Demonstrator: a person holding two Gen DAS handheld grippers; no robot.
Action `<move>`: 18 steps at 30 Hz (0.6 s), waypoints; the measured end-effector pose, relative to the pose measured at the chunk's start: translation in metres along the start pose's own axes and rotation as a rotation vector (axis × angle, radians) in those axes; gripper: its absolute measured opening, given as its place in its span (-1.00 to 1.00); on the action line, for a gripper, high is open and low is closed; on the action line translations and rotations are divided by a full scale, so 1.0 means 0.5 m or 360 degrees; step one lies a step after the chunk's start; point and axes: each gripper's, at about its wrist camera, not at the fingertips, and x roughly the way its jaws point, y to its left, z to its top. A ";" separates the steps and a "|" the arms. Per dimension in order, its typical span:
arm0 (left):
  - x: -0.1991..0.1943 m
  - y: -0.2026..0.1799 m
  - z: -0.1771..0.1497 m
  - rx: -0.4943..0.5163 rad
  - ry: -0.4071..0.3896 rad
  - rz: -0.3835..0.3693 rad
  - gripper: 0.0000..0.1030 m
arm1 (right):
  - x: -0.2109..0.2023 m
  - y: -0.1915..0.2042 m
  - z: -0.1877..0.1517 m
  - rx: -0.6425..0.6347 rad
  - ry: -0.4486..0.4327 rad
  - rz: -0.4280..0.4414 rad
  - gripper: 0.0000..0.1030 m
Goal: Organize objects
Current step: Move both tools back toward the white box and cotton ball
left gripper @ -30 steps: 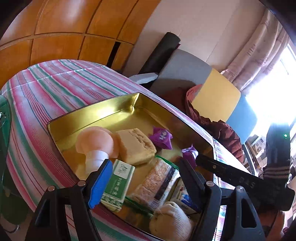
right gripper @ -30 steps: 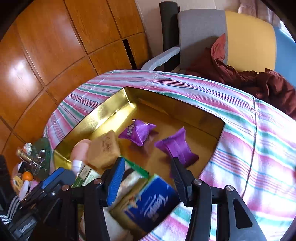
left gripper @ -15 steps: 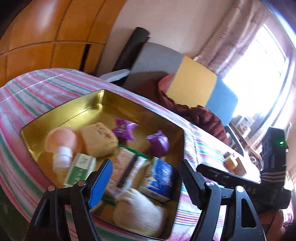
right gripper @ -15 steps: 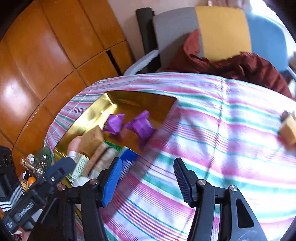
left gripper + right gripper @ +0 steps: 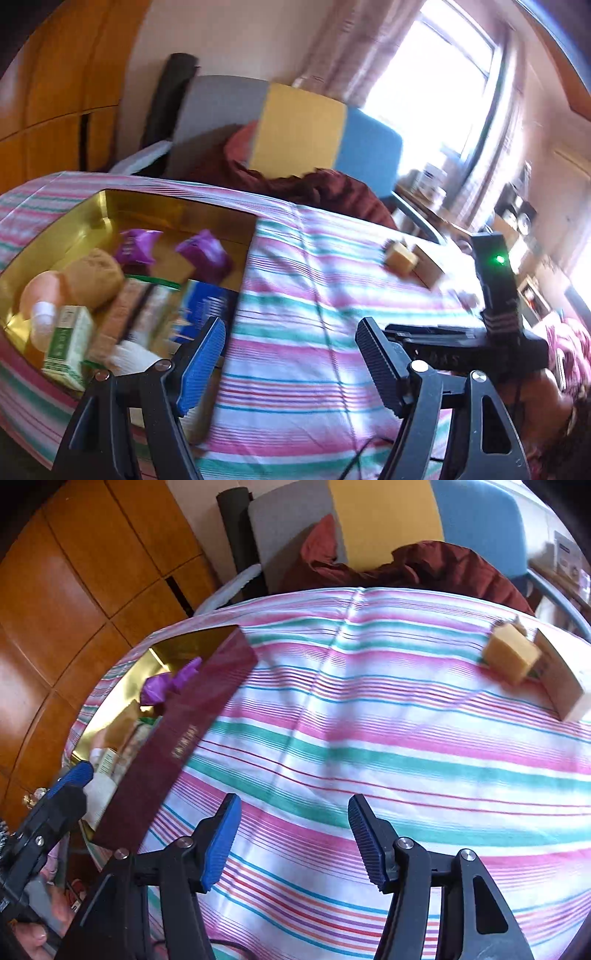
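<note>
My left hand-held gripper and right hand-held gripper are both spread wide and empty above the striped tabletop. The gold tin, full of snacks, sits at my left. A tan block lies far right, beside a wooden box.

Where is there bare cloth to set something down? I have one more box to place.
The striped tablecloth is bare between the gold tin and the yellow block beside the wooden box, and ahead of both open grippers. The tin's near end is crowded; only its far corner shows bare floor.
</note>
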 end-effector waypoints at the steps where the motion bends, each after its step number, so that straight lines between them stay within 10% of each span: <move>1: 0.002 -0.011 -0.004 0.0027 0.0010 -0.0025 0.46 | -0.004 -0.017 -0.004 0.0016 0.0003 -0.0020 0.25; 18: 0.054 -0.085 -0.067 0.0130 0.0174 -0.0150 0.46 | -0.186 -0.439 0.025 0.0434 -0.0192 -0.0716 0.40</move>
